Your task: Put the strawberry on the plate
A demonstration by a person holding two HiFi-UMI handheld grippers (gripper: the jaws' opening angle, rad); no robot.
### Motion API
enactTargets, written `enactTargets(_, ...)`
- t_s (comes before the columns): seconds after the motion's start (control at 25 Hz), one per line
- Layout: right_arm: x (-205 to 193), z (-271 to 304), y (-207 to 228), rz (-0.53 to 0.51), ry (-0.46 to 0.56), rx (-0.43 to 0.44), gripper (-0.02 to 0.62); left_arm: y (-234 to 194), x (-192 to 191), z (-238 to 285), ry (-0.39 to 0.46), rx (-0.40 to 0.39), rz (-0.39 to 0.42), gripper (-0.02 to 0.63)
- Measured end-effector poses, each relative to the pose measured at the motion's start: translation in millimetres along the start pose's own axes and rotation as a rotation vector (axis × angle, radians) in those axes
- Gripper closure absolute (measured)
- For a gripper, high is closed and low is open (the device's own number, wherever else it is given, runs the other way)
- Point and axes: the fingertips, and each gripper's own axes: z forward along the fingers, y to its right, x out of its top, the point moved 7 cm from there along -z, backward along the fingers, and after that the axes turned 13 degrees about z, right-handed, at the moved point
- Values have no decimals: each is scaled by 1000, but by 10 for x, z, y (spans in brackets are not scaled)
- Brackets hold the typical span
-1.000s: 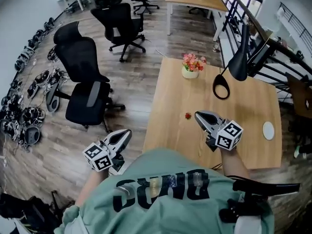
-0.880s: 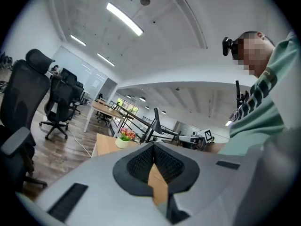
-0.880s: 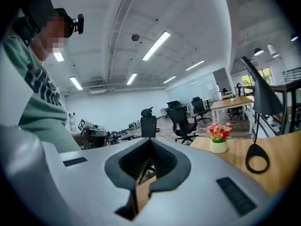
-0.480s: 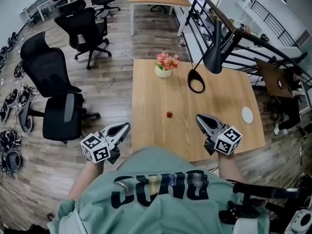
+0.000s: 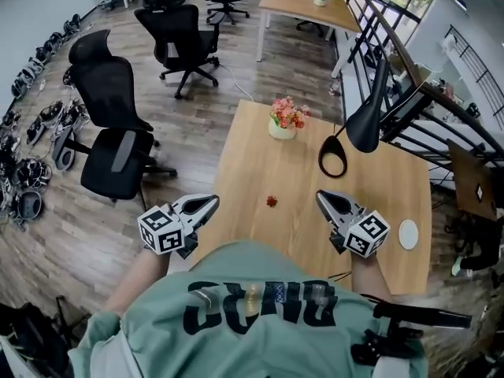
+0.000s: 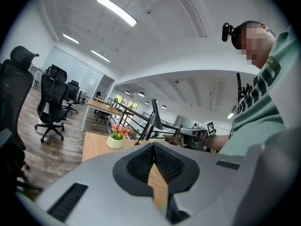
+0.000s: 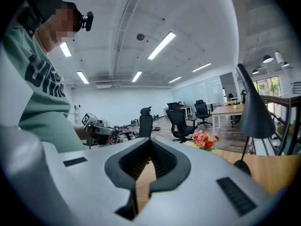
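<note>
The strawberry [image 5: 271,201] lies on the bare wooden surface [image 5: 260,152], in the open and touching nothing. The plate [image 5: 408,234], small and white, sits near the surface's right edge, well apart from the strawberry and with nothing on it.

The left claw [image 5: 211,203] is held at the surface's left edge, tips pointing toward the fruit but apart from it. In the left gripper view its jaws meet at the tips with nothing between them; only a sliver of the wood shows through the gap behind the tips. The right claw [image 5: 321,197] is held over the surface between strawberry and plate, nearer the plate side, and touches neither. In the right gripper view its jaws are likewise closed tip to tip and hold nothing.

Farther along the surface stand a flower pot [image 5: 283,122] with pink and red blooms and a black lamp [image 5: 365,120], its ring base [image 5: 333,157] resting on the wood. Black chairs [image 5: 118,152] stand on the wood floor [image 5: 205,124] to the left. The person's green shirt [image 5: 252,313] fills the bottom of the head view
</note>
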Motion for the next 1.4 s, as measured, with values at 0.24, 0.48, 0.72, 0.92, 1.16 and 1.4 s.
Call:
enactTargets(0.24, -230, -62, 120, 46, -5, 48, 589, 140, -156, 219, -109, 30, 22, 601)
enactTargets(0.48, -444, -257, 120, 109, 7, -22, 589, -20, -278, 603, -178, 3, 52, 601)
enactTargets(0.72, -519, -453, 188, 138, 22, -66, 589, 24, -589, 1146, -305, -79, 101, 600)
enactTargets(0.92, -590, -410, 241, 130, -2, -49, 589, 6, -824, 1466, -402, -118, 146, 561)
enactTargets(1.16, -612, -404, 281, 121, -6, -27, 589, -16, -1010, 1737, -502, -149, 189, 483)
enactTargets(1.4, -732, -552, 321, 131, -16, -32, 589, 14, -1257, 2063, -601, -196, 192, 368)
